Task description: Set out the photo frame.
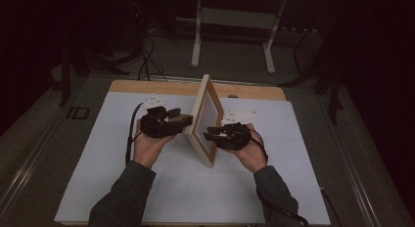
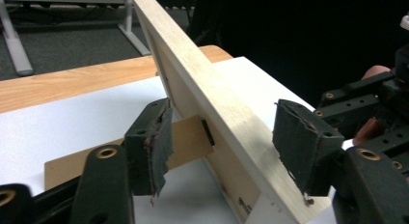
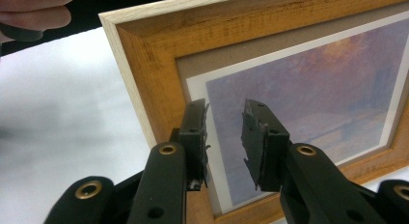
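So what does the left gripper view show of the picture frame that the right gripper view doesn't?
The left gripper view shows the back of the picture frame, with its brown fold-out stand by the left gripper, whose jaws are spread either side of the frame's edge. The right gripper view shows its front: a purple-toned print behind the right gripper. Both show the pale wooden frame upright on the white table.

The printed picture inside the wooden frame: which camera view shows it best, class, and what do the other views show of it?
The right gripper view shows the printed picture best: hazy purple and orange tones inside a white mat, facing the camera. The high view gives only a pale, steeply angled sliver of it. The left gripper view looks at the frame from behind, at its edge and back.
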`<action>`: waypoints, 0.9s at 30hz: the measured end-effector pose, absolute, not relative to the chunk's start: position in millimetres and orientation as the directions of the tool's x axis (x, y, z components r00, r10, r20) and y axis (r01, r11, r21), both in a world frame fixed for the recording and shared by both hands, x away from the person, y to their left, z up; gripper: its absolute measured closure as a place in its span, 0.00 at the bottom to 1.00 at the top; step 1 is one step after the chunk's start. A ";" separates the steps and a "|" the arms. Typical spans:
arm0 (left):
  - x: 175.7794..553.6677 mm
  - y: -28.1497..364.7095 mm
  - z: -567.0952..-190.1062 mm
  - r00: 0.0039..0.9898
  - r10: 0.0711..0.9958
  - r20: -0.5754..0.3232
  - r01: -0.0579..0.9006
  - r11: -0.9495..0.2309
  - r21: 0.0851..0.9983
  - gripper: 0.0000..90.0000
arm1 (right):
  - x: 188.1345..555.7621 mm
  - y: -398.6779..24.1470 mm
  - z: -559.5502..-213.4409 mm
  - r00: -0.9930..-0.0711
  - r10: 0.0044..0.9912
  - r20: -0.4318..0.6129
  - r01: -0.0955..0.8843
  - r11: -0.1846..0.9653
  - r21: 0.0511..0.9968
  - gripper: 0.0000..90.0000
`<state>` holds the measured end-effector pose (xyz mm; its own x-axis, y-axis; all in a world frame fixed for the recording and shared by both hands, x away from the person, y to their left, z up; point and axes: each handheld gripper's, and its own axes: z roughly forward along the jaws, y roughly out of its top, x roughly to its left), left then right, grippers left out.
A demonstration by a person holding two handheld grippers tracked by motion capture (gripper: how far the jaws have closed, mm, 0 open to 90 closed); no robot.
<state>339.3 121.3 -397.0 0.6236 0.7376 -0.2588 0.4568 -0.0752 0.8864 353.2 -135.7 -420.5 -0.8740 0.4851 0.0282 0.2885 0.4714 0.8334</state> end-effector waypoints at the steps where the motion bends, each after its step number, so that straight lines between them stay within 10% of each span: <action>1: 337.9 119.1 -396.4 0.627 0.736 -0.254 0.455 -0.081 0.887 0.43 | 353.2 -135.9 -420.6 -0.873 0.486 0.028 0.289 0.471 0.833 0.78; 27: 329.2 93.1 -407.2 0.637 0.744 -0.200 0.458 -0.157 0.875 0.39 | 355.2 -149.1 -422.4 -0.859 0.510 0.039 0.307 0.454 0.837 0.76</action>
